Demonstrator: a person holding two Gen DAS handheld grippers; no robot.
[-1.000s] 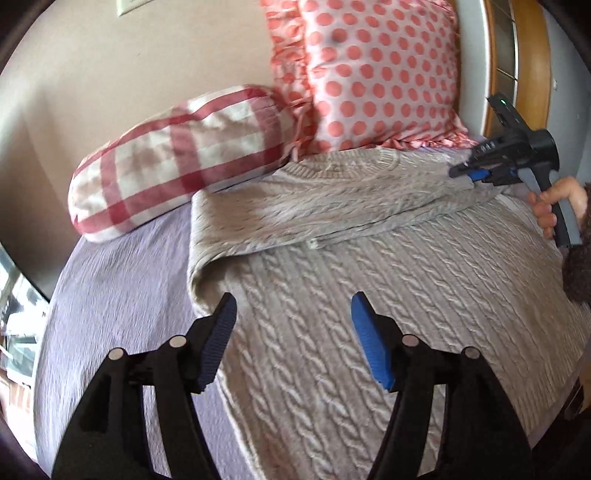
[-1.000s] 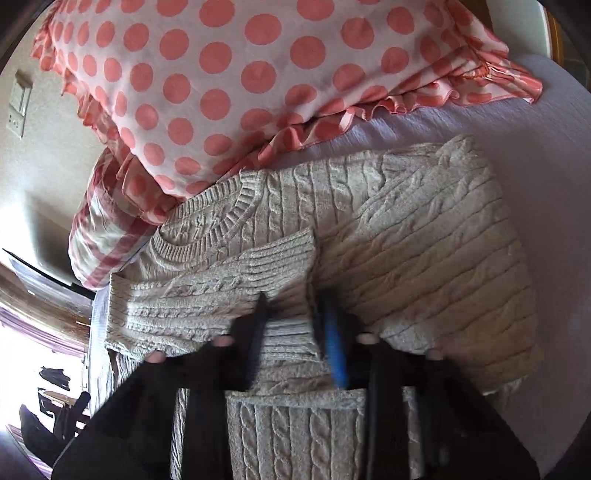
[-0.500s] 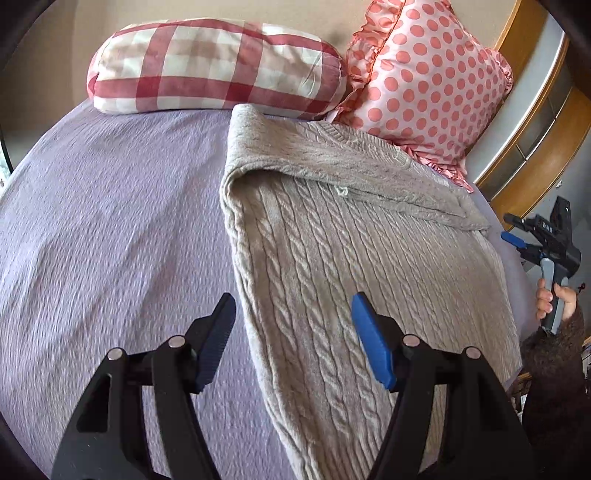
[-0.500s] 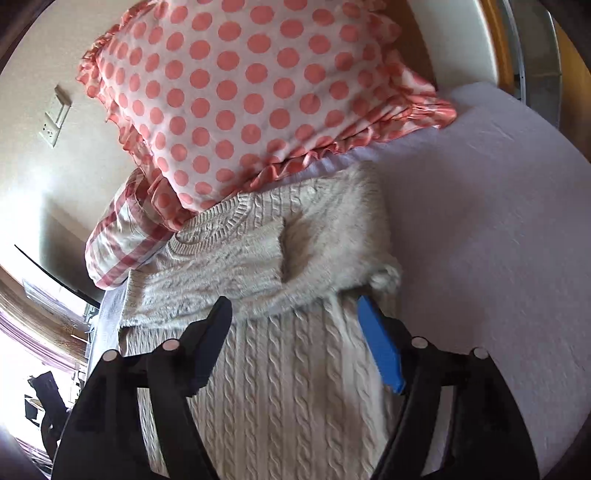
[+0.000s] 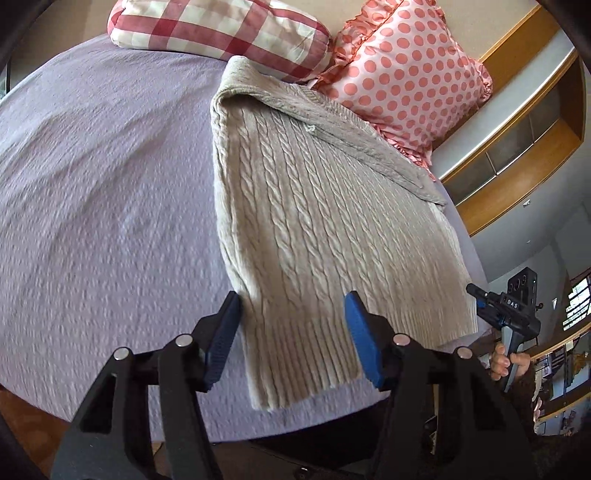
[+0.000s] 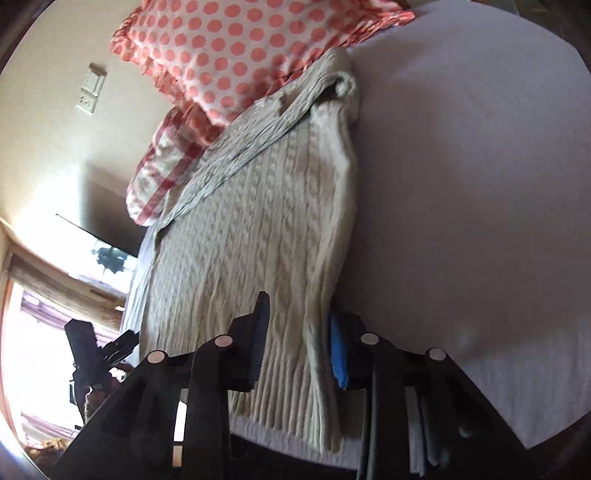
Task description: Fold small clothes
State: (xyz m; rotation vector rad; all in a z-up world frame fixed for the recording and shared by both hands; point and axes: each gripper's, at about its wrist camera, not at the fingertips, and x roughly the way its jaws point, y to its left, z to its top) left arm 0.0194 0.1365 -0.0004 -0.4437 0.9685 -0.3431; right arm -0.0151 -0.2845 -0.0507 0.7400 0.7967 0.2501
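Observation:
A beige cable-knit sweater [image 5: 325, 229] lies flat on the lilac bed, its sleeves folded across the top below the collar. Its ribbed hem reaches the bed's near edge. My left gripper [image 5: 293, 334] is open and empty, its fingers on either side of the hem's left corner. In the right wrist view the sweater [image 6: 258, 229] runs from the pillows down to my right gripper [image 6: 299, 343]. That gripper is open, its fingers on either side of the hem's right corner. The right gripper also shows in the left wrist view [image 5: 506, 314], beyond the hem's right end.
A red-and-white checked pillow [image 5: 221, 29] and a pink polka-dot pillow [image 5: 402, 74] lie at the head of the bed. The lilac bedspread [image 5: 92, 203] spreads to the left. Wooden shelving [image 5: 517, 147] stands at the right. The bed's near edge is just under both grippers.
Both grippers have pulled back from the sleeves near the collar to the hem at the bed's near edge. The right gripper opened and let go of the sleeve.

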